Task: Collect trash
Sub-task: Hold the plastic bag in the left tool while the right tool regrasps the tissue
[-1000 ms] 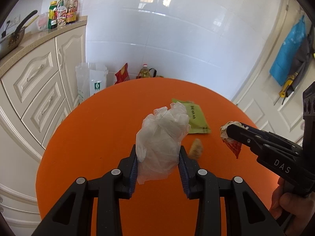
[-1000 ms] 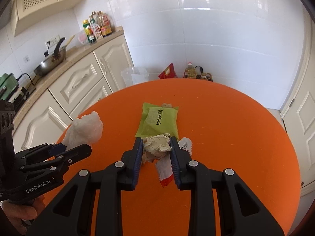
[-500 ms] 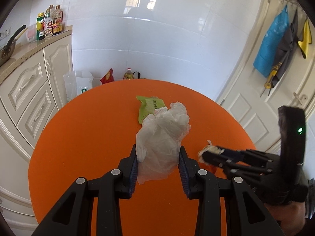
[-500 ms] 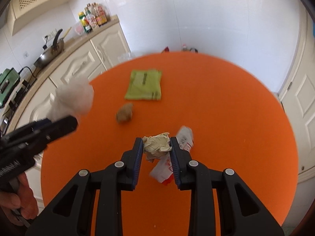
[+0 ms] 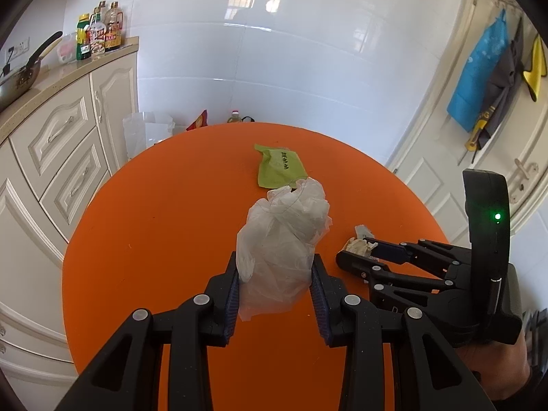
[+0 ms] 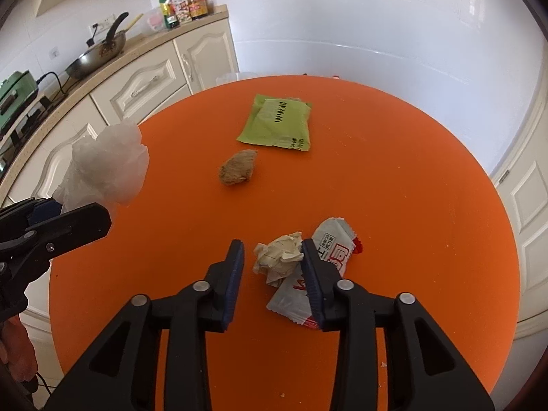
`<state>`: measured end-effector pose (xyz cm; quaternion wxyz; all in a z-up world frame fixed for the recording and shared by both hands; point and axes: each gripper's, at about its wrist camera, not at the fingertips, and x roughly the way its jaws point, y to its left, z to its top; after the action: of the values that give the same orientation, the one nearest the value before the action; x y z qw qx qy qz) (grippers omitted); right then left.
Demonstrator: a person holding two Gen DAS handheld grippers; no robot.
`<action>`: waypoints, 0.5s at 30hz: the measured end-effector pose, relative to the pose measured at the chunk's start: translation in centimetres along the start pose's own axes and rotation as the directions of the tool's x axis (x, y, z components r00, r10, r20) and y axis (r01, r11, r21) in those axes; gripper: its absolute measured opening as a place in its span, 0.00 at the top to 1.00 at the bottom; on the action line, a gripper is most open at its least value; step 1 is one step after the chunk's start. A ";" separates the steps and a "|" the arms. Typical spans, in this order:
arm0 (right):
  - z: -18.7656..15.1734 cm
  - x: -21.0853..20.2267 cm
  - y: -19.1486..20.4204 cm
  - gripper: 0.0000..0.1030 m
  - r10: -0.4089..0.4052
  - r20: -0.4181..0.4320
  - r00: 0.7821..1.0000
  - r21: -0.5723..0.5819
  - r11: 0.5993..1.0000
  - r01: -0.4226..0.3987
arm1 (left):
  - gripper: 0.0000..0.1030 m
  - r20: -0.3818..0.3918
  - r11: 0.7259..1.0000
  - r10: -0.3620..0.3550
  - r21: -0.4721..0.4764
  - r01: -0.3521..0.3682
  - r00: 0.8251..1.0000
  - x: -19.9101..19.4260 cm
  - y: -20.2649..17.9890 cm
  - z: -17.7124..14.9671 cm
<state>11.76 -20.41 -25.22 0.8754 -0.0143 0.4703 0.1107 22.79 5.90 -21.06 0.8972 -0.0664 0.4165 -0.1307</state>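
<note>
releasing crumpled paper (image 6: 279,257) onto table (image 6: 394,188)

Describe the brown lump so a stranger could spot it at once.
Find the round orange table. Just in front of the green packet lies the brown lump, alone on bare tabletop. It is the only rough, fibrous, unprinted piece; the others are paper, plastic or printed wrappers.

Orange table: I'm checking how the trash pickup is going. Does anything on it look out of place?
Yes. On the orange table, a crumpled paper wad and a white-and-red wrapper lie loose between the right tongs, which have just been opening. A brown lump and a green packet lie farther back.
</note>
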 end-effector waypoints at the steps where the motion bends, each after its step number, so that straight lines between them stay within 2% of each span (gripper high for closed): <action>1: 0.0 0.2 0.2 0.55 -0.004 -0.006 1.000 -0.010 1.000 0.004 | 0.68 0.000 1.000 0.001 -0.002 -0.001 1.000 0.0 0.2 0.1; 3: 0.0 0.5 0.8 0.47 -0.015 -0.008 1.000 -0.035 0.999 0.015 | 0.68 0.001 1.000 0.000 0.000 0.000 1.000 -0.4 0.6 -0.5; 5: 0.1 0.7 1.0 0.47 -0.027 -0.007 1.000 -0.048 0.999 0.026 | 0.68 0.001 1.000 0.000 0.000 0.000 1.000 -0.4 0.7 -0.6; 8: 0.2 0.4 0.8 0.56 -0.025 -0.004 1.000 -0.041 0.999 0.025 | 0.68 -0.001 1.000 0.001 0.001 -0.001 1.000 -0.6 1.0 -1.1; 9: 0.3 0.2 0.6 0.69 -0.016 0.001 1.000 -0.039 0.999 0.016 | 0.68 -0.001 1.000 0.001 0.000 -0.001 1.000 -1.0 0.6 -1.7; 10: 0.4 -0.2 0.4 0.75 0.006 0.011 1.000 -0.030 1.000 -0.005 | 0.68 0.001 1.000 0.003 -0.001 -0.003 1.000 -1.4 0.0 -2.2; 13: 0.6 -1.8 0.1 0.75 0.085 0.059 0.995 -0.005 0.996 -0.085 | 0.68 0.004 1.000 0.007 -0.006 -0.007 1.000 -1.6 -0.2 -2.5; 15: 0.6 -1.8 0.6 0.75 0.076 0.046 0.996 -0.034 0.997 -0.074 | 0.68 0.005 1.000 0.009 -0.009 -0.009 1.000 -1.8 -0.6 -2.7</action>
<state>11.15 -20.09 -23.38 0.8812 -0.0080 0.4477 0.1514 19.49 5.77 -21.37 0.8986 -0.0686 0.4150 -0.1246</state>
